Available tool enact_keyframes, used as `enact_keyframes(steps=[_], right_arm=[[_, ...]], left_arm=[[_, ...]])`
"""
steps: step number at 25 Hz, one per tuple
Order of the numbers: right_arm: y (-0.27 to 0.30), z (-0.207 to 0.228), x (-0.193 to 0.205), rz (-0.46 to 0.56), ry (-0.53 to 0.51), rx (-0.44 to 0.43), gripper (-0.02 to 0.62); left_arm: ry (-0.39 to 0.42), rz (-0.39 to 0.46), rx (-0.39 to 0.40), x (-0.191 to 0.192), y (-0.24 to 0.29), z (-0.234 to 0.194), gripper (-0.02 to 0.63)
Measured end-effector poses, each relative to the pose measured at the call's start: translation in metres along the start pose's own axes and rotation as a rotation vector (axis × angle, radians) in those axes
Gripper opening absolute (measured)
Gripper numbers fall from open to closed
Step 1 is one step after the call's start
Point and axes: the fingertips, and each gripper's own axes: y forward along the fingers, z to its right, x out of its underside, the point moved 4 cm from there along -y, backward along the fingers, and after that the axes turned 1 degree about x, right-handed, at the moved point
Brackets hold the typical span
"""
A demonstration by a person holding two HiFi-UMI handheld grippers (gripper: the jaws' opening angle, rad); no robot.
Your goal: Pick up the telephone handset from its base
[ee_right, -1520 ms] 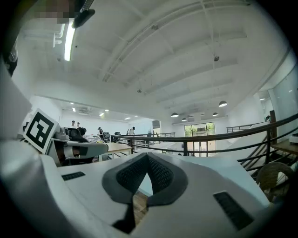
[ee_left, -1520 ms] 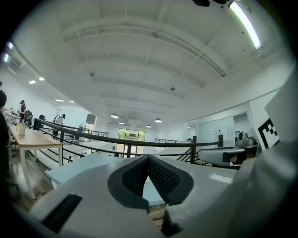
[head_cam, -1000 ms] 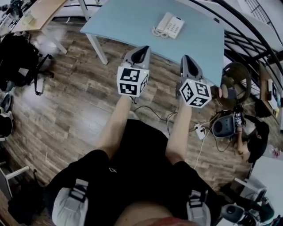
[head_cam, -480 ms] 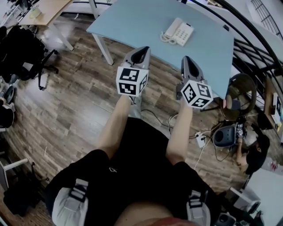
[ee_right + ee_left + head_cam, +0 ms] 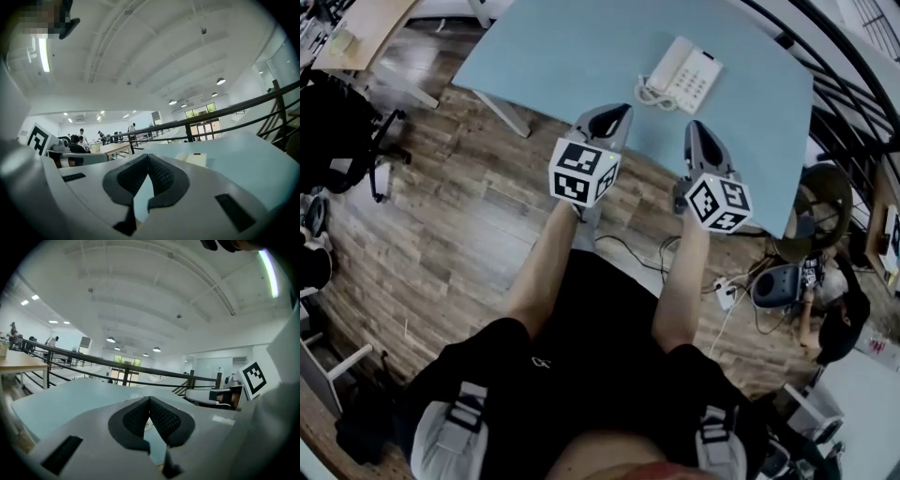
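Note:
A white telephone (image 5: 686, 79) lies on the light blue table (image 5: 553, 56), its handset (image 5: 665, 62) resting on the base's left side and a coiled cord (image 5: 641, 92) beside it. In the right gripper view the telephone (image 5: 193, 159) shows as a flat pale shape ahead. My left gripper (image 5: 617, 111) hovers over the table's near edge, short of the phone and to its left, jaws shut and empty (image 5: 149, 400). My right gripper (image 5: 695, 125) is just short of the phone, also shut on nothing (image 5: 148, 157).
A black railing (image 5: 825, 84) curves behind the table's right side. A wooden desk (image 5: 356, 33) and a black office chair (image 5: 342, 122) stand at the left. Cables and a power strip (image 5: 727, 281) lie on the wood floor, with a round chair (image 5: 820, 192) at right.
Both grippers have moved forward from over the floor to the table's near edge. The telephone now lies closer to them.

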Motion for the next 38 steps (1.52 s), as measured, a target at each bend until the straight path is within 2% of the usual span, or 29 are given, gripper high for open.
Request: enact_keyframes(steps=[8, 14, 19, 21, 23, 26, 33, 38], right_arm=[[0.132, 0.054, 0.015, -0.106, 0.103, 0.027, -0.006], [0.174, 0.082, 0.027, -0.146, 0.127, 0.083, -0.005], [0.194, 0.109, 0.049, -0.233, 0.190, 0.089, 0.009], [0.213, 0.119, 0.057, -0.266, 0.252, 0.059, 0.135], [0.228, 0.127, 0.067, -0.325, 0.287, 0.033, 0.175], [0.247, 0.136, 0.078, -0.399, 0.305, 0.024, 0.178], [0.277, 0.142, 0.080, -0.487, 0.365, -0.007, 0.181], [0.287, 0.139, 0.083, -0.506, 0.462, -0.030, 0.172]], left_arm=[[-0.084, -0.146, 0.080, 0.018, 0.125, -0.076, -0.002], [-0.135, -0.208, 0.118, 0.035, 0.182, -0.104, -0.002], [-0.157, -0.258, 0.126, 0.048, 0.208, -0.110, -0.002], [-0.161, -0.270, 0.109, 0.051, 0.217, -0.118, -0.002], [-0.171, -0.281, 0.086, 0.055, 0.222, -0.125, -0.002], [-0.187, -0.290, 0.053, 0.059, 0.228, -0.133, -0.002], [-0.213, -0.283, 0.019, 0.055, 0.239, -0.143, -0.002], [-0.220, -0.267, 0.007, 0.047, 0.246, -0.149, -0.002]])
